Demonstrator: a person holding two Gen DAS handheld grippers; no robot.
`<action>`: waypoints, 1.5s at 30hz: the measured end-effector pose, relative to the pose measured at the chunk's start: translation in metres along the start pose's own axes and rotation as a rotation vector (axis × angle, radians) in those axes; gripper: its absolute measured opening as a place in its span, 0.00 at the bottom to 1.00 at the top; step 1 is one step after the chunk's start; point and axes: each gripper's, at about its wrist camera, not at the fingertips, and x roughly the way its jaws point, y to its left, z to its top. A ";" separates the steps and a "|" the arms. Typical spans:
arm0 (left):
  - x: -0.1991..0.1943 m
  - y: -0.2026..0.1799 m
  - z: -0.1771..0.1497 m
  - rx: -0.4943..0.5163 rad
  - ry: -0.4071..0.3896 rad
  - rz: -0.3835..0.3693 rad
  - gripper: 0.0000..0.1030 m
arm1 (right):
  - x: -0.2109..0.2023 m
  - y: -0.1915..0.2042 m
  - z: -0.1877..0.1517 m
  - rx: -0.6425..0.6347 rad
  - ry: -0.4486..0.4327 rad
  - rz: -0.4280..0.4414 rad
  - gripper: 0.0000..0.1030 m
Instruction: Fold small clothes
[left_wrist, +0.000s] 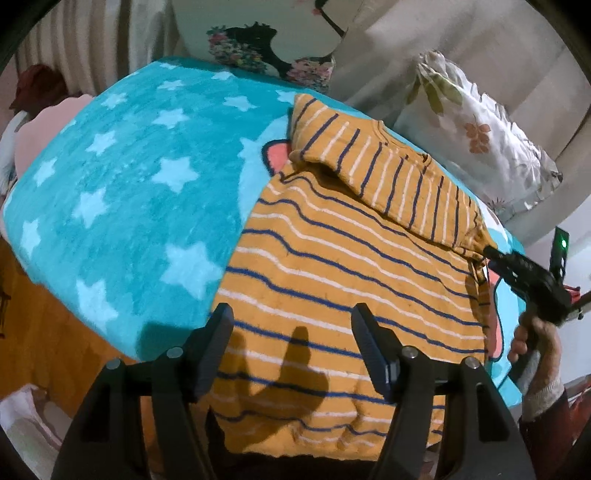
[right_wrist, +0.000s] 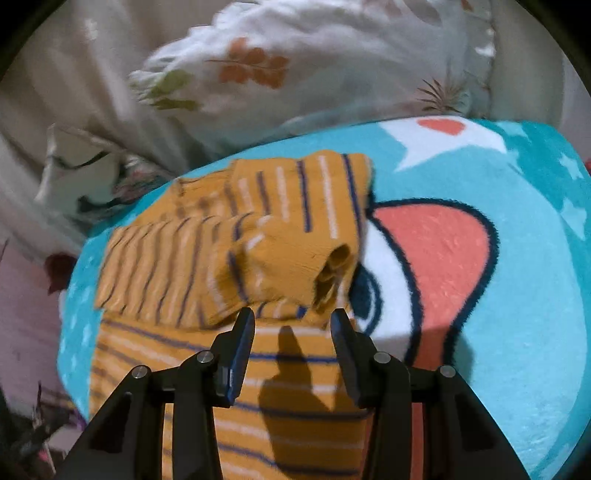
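One mustard striped shirt (left_wrist: 332, 266) spread flat on a teal star blanket (left_wrist: 129, 192), right under and ahead of both tongs, its top part and sleeve (right_wrist: 295, 236) folded back over the body. Left tongs (left_wrist: 291, 347) spread and empty above the hem; right tongs (right_wrist: 291, 347) spread too, nothing pinched, just short of the sleeve cuff. Bare blanket open left of the left tongs and right of the right tongs; two floral pillows (left_wrist: 476, 140) crowding the far edge.

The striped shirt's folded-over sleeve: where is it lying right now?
In the right wrist view the sleeve lies across the top of the orange striped shirt, cuff just beyond the open right hand-held gripper, on the star-print blanket.
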 end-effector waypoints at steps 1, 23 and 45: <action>0.004 0.001 0.004 0.002 0.006 -0.007 0.64 | 0.003 -0.001 0.002 0.013 -0.013 -0.014 0.46; 0.122 -0.027 0.150 0.273 0.033 -0.103 0.54 | 0.011 0.082 0.021 0.004 0.030 -0.027 0.35; 0.114 0.012 0.078 0.270 0.038 -0.085 0.62 | 0.010 0.038 -0.054 0.240 0.043 0.066 0.47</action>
